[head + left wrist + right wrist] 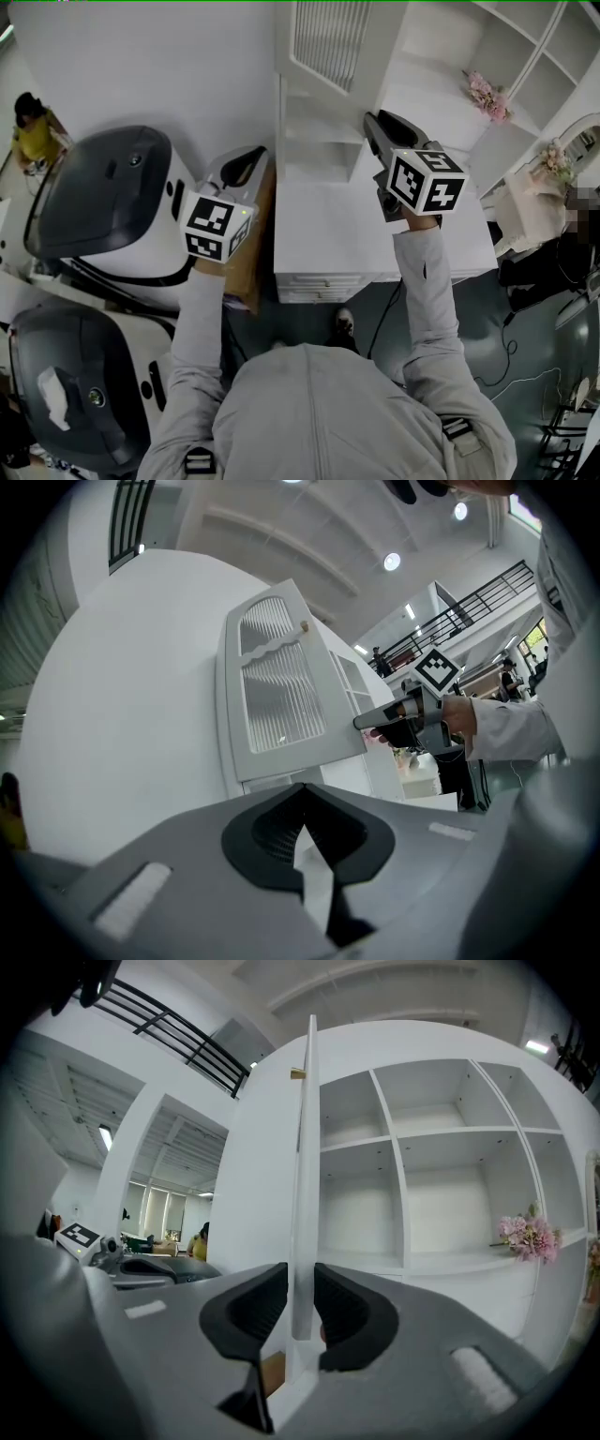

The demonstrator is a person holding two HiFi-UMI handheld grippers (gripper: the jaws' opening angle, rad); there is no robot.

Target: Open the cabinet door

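Observation:
The white cabinet door [323, 42] with its louvred panel stands swung out from the shelf cabinet [441, 84]. My right gripper [375, 127] reaches level to the door's free edge. In the right gripper view the door edge [305, 1147] runs upright between the two dark pads [251, 1307], which lie against it on both sides; a small gold knob [297, 1073] sits higher up. The left gripper view shows the door's face [281, 700] and the right gripper [370, 722] at its lower corner. My left gripper [246, 164] hangs apart at the left, shut [302, 803] with nothing between its jaws.
Pink flowers [487, 94] stand on a cabinet shelf. A white counter with drawers [375, 234] lies below the shelves. A brown box [248, 253] and two grey-and-white machines [103, 202] crowd the left. A person in yellow [36, 136] stands far left.

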